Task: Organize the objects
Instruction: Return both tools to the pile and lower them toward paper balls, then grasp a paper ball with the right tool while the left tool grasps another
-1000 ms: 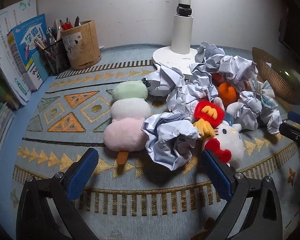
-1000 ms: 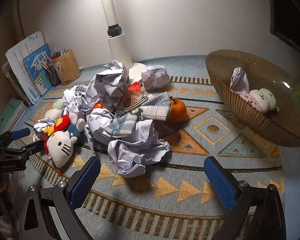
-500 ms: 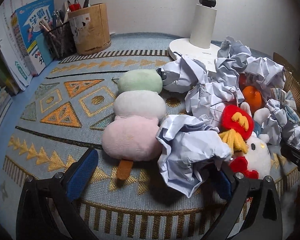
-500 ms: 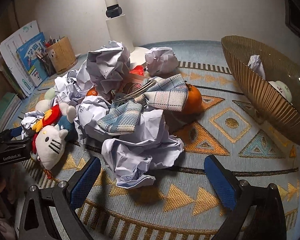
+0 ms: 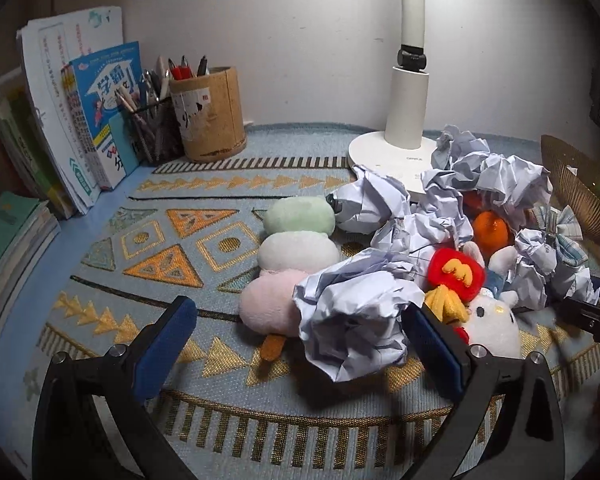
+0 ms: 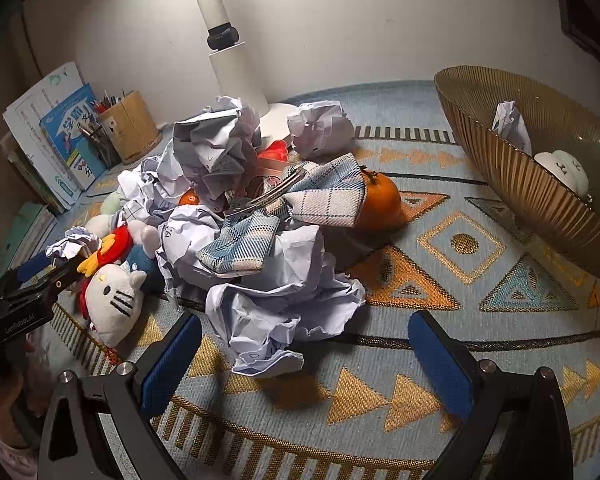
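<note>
Sitting among the clutter: crumpled paper ball (image 5: 356, 320), in front of the lamp base (image 5: 384, 156), touching the pink end of the three-coloured plush stick (image 5: 284, 268) and just beside the white cat plush (image 5: 492, 324).
Left hand-held gripper (image 5: 300, 332): spread wide, blue pads on either side of that paper ball, right pad close against it, left pad well apart from it; nothing held.
Right hand-held gripper (image 6: 304, 348): spread wide, low over the patterned mat (image 6: 460, 320), with a second crumpled paper (image 6: 284, 316) lying between the fingers but ahead of the pads; nothing held.
Pile in front of the lamp base: more crumpled sheets, a plaid cloth (image 6: 300, 204) draped over an orange (image 6: 380, 204), a metal clip on top of the cloth.
Right of the lamp base: ribbed amber bowl (image 6: 520, 168), holding a paper wad and a white plush piece.
Left of the lamp base: pen holder (image 5: 208, 116), then books (image 5: 100, 112) against the wall.
Beneath everything: counter covered by the mat.
</note>
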Motion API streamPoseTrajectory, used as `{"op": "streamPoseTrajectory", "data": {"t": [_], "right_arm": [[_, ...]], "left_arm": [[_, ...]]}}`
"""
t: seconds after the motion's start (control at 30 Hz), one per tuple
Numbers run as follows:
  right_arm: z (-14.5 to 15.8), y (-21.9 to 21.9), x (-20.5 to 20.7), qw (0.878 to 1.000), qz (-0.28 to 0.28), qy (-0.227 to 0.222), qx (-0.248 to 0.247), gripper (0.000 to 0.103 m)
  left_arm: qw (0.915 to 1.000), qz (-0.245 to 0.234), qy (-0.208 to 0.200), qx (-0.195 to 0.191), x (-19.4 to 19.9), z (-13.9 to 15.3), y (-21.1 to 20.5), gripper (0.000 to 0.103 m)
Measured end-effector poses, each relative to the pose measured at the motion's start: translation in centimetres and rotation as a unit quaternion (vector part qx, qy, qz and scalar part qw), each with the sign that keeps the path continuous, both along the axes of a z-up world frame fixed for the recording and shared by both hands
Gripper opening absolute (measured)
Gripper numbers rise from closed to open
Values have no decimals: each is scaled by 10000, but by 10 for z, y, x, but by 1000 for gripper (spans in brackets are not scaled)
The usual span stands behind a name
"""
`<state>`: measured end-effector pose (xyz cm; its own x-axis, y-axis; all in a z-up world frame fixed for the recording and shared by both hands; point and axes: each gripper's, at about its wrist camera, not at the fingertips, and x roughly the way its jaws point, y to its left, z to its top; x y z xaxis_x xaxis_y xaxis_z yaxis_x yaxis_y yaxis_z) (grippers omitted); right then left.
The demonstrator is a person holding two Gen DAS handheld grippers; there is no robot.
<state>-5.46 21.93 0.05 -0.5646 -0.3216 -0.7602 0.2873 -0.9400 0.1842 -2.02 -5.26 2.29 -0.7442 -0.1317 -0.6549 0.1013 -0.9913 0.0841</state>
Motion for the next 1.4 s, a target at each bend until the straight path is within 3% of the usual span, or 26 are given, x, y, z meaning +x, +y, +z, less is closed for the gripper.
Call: {"op": "streamPoseTrajectory", "data": {"t": [0.13, 0.2, 0.23, 0.27, 0.3, 0.33, 0.37, 0.47, 0.6, 0.8, 1.03, 1.23, 1.3, 1.4], "right_arm": [[0, -3, -2, 10000, 6, 2, 51, 103], [0, -4, -2, 10000, 8, 4, 80, 103], [0, -5, -2, 10000, 7, 6, 80, 103], [0, -4, -2, 10000, -37, 29, 76, 95], [2, -1, -1, 9998, -171, 92, 75, 66], [5, 5, 0, 9995, -293, 150, -21, 46], [6, 14, 1, 9989, -328, 191, -275, 43], [7, 38, 2, 9922, -290, 205, -1194, 41], [12, 52, 10, 9830, -321, 447, -1751, 41], [32, 48, 34, 9788, -327, 1199, -1630, 41], [47, 47, 57, 9709, -370, 1854, -1468, 41], [49, 33, 60, 9738, -74, 1934, -1194, 42], [48, 30, 59, 9748, -34, 1912, -1145, 42], [46, 31, 56, 9760, -31, 1832, -1179, 42]], "left_arm": [[9976, -397, -60, -565, -2, -1, 25, 100], [9951, -518, -164, -822, -5, -5, 35, 79], [9942, -528, -148, -928, -4, -4, 37, 75], [9933, -574, -80, -999, -2, -2, 40, 56], [9925, -589, 4, -1074, 1, 0, 42, 41], [9917, -593, 93, -1140, 4, 2, 44, 41], [9909, -613, 196, -1178, 7, 4, 46, 41], [9903, -611, 476, -1153, 16, 11, 46, 41], [9931, -525, 688, -794, 21, 18, 33, 41], [9941, -501, 929, -230, 28, 23, 18, 41], [9939, -479, 981, 131, 28, 24, 10, 41], [9907, -729, 1095, 344, 33, 26, 9, 41], [9919, -741, 986, 293, 29, 24, 12, 49], [9932, -935, 628, 298, 19, 18, 19, 52]]}}
